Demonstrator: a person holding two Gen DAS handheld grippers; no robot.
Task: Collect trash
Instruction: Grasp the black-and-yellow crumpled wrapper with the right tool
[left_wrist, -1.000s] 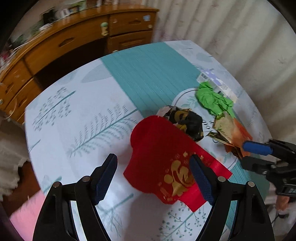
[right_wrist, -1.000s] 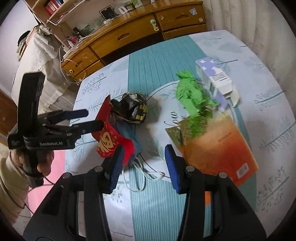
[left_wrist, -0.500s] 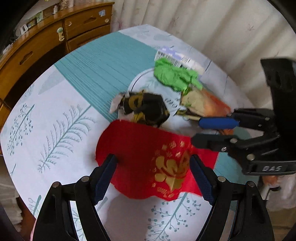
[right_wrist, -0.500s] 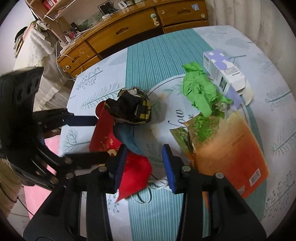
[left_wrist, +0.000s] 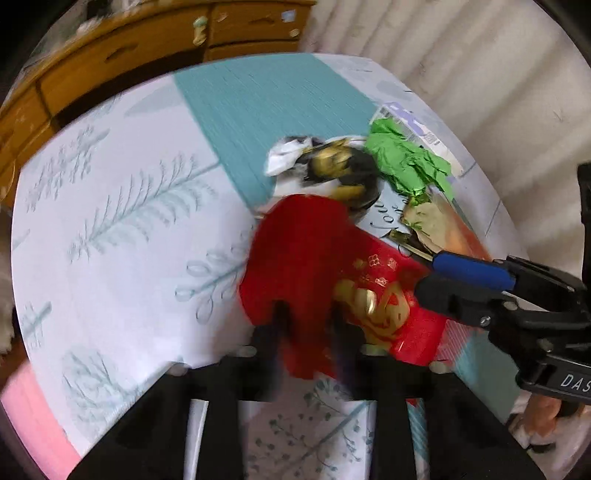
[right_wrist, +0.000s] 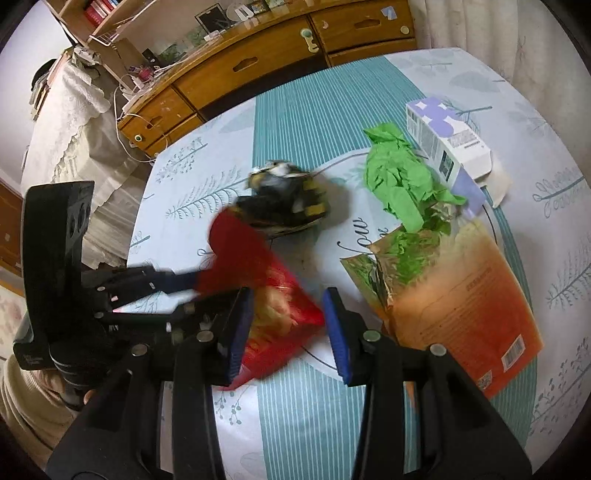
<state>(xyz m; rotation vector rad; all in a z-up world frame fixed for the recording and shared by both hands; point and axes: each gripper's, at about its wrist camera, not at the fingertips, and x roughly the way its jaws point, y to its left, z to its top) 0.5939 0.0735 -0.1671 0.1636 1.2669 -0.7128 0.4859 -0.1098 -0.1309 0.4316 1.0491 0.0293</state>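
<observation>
The left gripper (left_wrist: 306, 314), low centre of its view, has just been closing its jaws on the near edge of the red bag (left_wrist: 314, 258), probably to hold it open for trash. The right gripper (right_wrist: 288, 325), jaws half spread and empty, straddles the bag's other end. Right of it on the tabletop (right_wrist: 314, 110) lie a black wad (right_wrist: 288, 199), green paper (right_wrist: 399, 184), a box (right_wrist: 447, 144).

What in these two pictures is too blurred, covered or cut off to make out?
- Left wrist view: the left gripper is smeared by motion; its jaws have just been closing, with the red bag between them, but a firm grip is unclear.
- Right wrist view: the gold print on the bag is blurred and unreadable.
- Right wrist view: the right gripper covers the bag's near edge.
</observation>
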